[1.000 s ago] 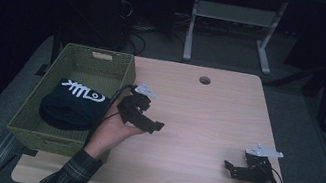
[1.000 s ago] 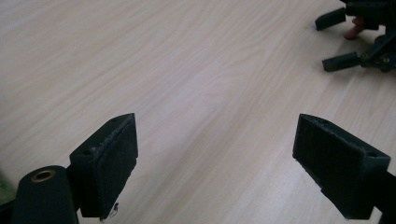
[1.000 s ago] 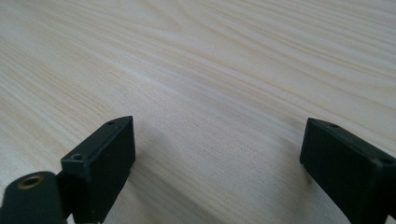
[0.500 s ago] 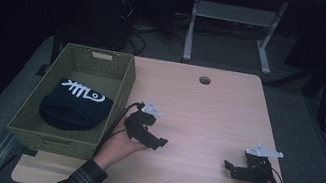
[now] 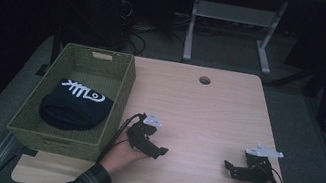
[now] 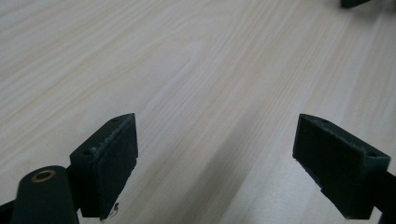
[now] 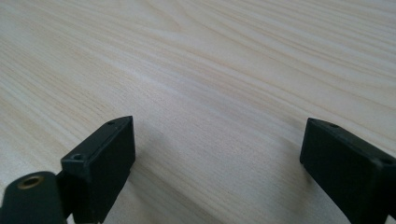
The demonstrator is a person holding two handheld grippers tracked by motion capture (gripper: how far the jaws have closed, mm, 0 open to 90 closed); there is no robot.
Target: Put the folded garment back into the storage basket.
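A black knit hat (image 5: 76,105) with a white fishbone print lies inside the green woven basket (image 5: 117,104) at the table's left. My left gripper (image 5: 160,150) rests low on the wood just right of the basket, jaws wide apart and empty; in the left gripper view (image 6: 217,168) only bare wood lies between its pads. Near the front right my right gripper (image 5: 229,167) sits on the table (image 5: 207,114), open too, and the right gripper view (image 7: 217,170) has nothing between the jaws.
A round cable hole (image 5: 204,80) is in the table's far middle. A white desk frame (image 5: 228,27) stands on the dark floor beyond. The other gripper's dark tip (image 6: 357,3) peeks in at the top right of the left gripper view.
My left gripper has come down and toward the front edge, away from the basket's corner, ending low on the table. The right gripper has stayed put.
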